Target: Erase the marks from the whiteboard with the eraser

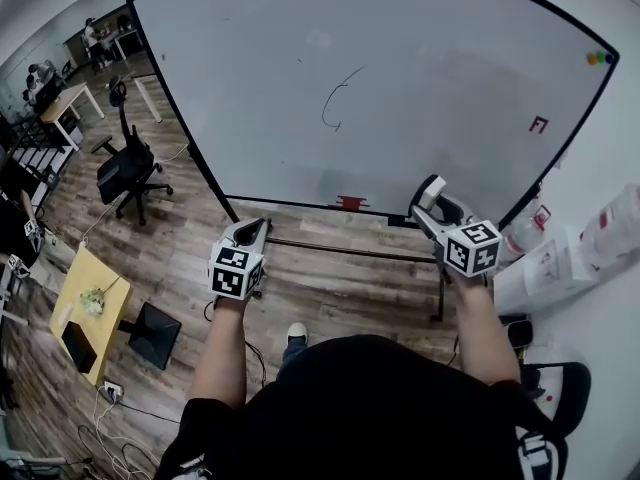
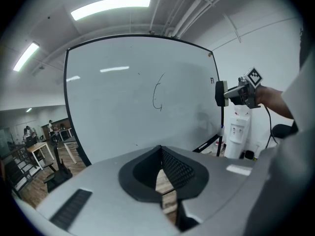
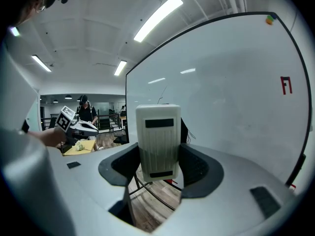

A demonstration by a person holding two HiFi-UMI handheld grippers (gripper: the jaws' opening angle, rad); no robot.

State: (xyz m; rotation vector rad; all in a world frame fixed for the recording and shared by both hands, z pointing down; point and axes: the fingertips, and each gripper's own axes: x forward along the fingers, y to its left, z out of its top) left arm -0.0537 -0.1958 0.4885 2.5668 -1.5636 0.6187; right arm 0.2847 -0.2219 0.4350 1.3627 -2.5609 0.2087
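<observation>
The large whiteboard (image 1: 400, 88) stands in front of me with a thin black curved mark (image 1: 337, 98) near its middle and a small red mark (image 1: 539, 125) at the right. My right gripper (image 1: 431, 205) is shut on a white eraser (image 1: 432, 190), held off the board near its lower right edge. In the right gripper view the eraser (image 3: 157, 141) stands upright between the jaws. My left gripper (image 1: 256, 226) is shut with nothing in it, below the board's lower left. The left gripper view shows the black mark (image 2: 157, 95) and the eraser (image 2: 219, 93).
A small red object (image 1: 351, 203) sits on the board's bottom rail, and coloured magnets (image 1: 598, 58) at its top right. A black office chair (image 1: 128, 168) and a yellow table (image 1: 85, 308) stand left. A white water dispenser (image 1: 545, 268) is at the right.
</observation>
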